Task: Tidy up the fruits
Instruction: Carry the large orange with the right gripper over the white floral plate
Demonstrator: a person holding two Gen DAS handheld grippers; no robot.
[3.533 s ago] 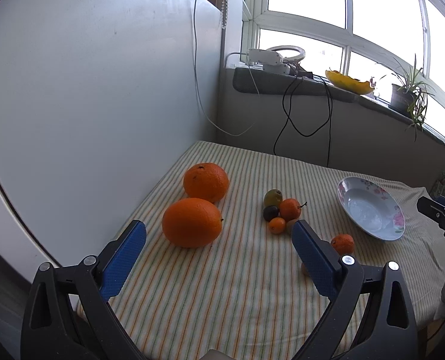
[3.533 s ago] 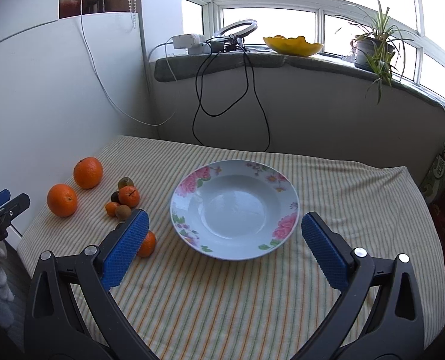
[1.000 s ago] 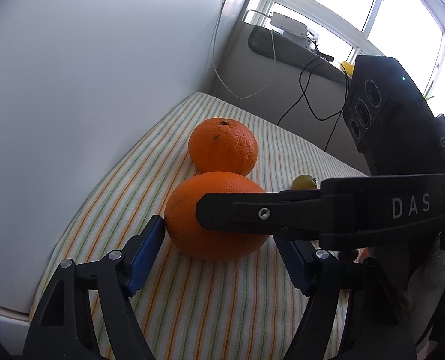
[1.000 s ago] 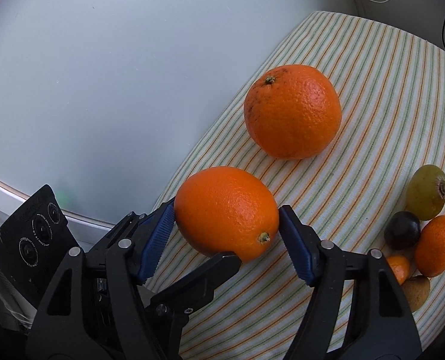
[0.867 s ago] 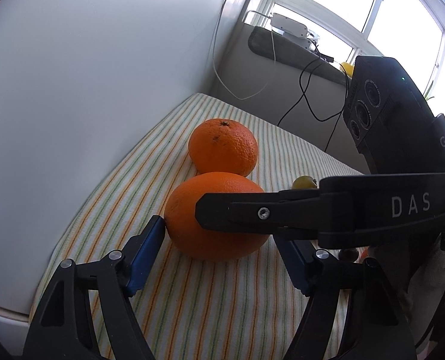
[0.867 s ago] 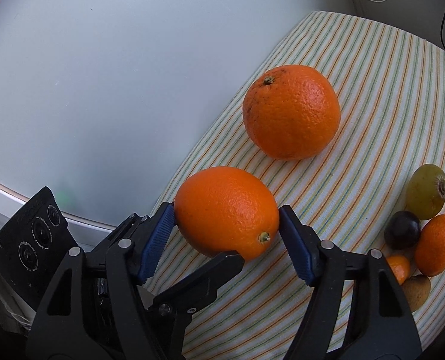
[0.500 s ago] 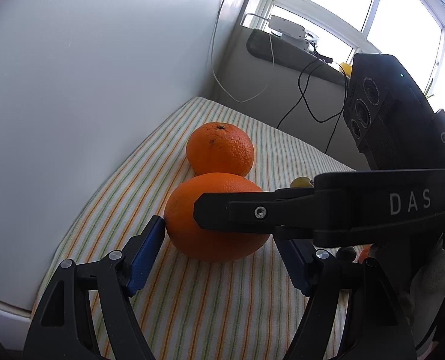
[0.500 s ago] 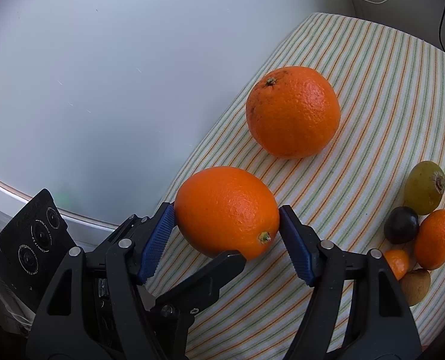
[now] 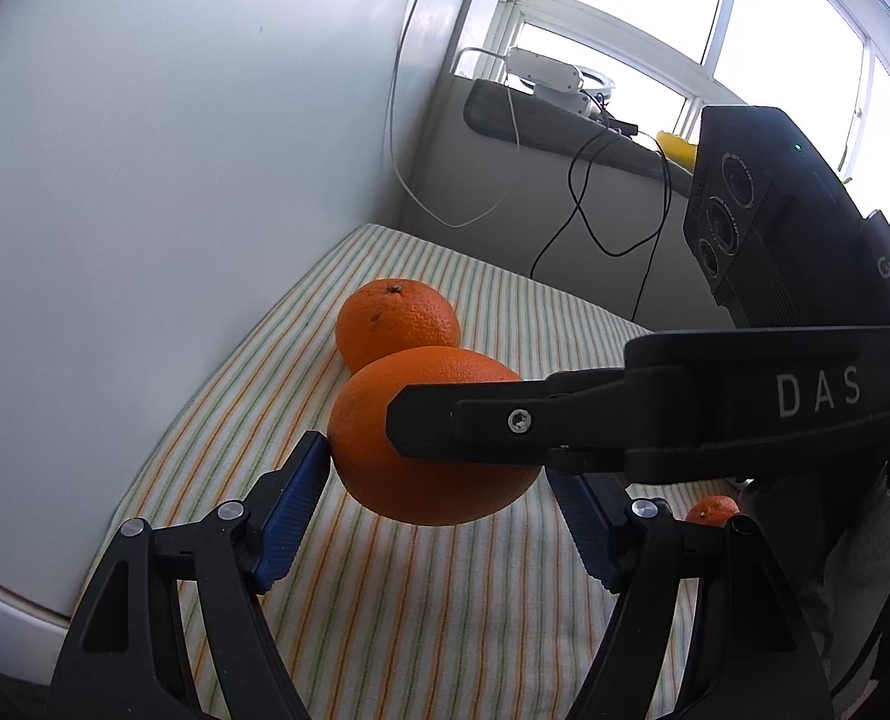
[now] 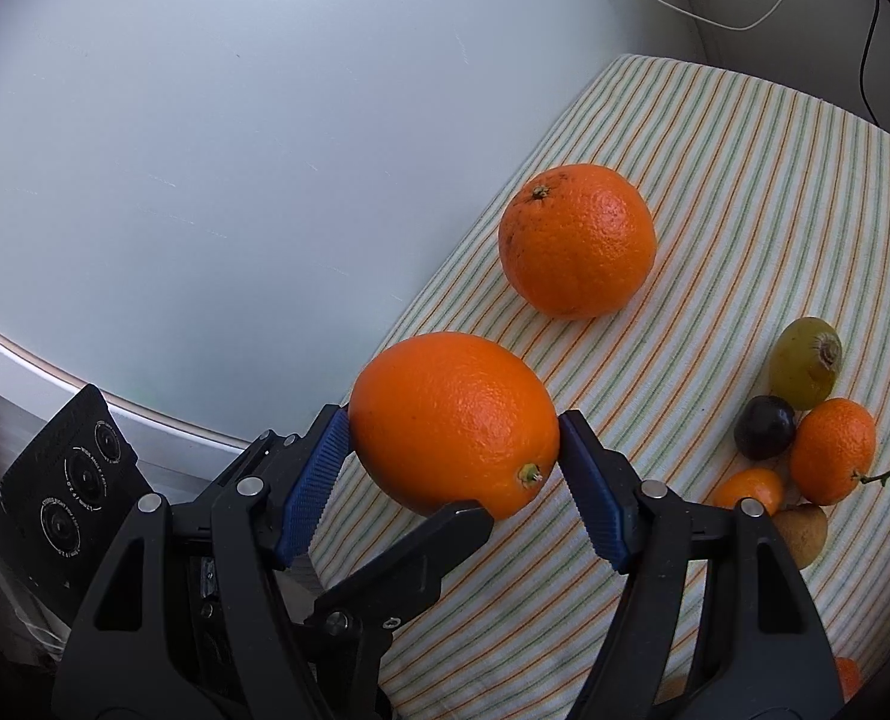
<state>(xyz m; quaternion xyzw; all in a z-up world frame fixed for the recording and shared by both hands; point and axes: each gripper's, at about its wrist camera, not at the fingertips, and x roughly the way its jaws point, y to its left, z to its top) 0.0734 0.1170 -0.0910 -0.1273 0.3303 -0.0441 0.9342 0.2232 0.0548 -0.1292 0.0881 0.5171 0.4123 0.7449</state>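
Observation:
A large orange (image 10: 454, 420) is clamped between the blue pads of my right gripper (image 10: 452, 468) and held above the striped cloth. In the left wrist view the same orange (image 9: 433, 438) hangs between the fingers of my left gripper (image 9: 439, 510); its left pad (image 9: 298, 501) touches the orange, the right pad stands just off it. The right gripper's finger (image 9: 505, 426) crosses in front. A second large orange (image 10: 577, 240) lies behind on the cloth.
A cluster of small fruits lies at the right: a green one (image 10: 805, 363), a dark plum (image 10: 766, 426), a mandarin (image 10: 832, 450), a kumquat (image 10: 748, 492) and a brown one (image 10: 802, 531). A white wall (image 10: 235, 150) runs along the table's left edge. Cables hang by the windowsill (image 9: 571, 126).
The held orange has risen off the cloth with both grippers around it. The second orange and the small fruits have stayed in place.

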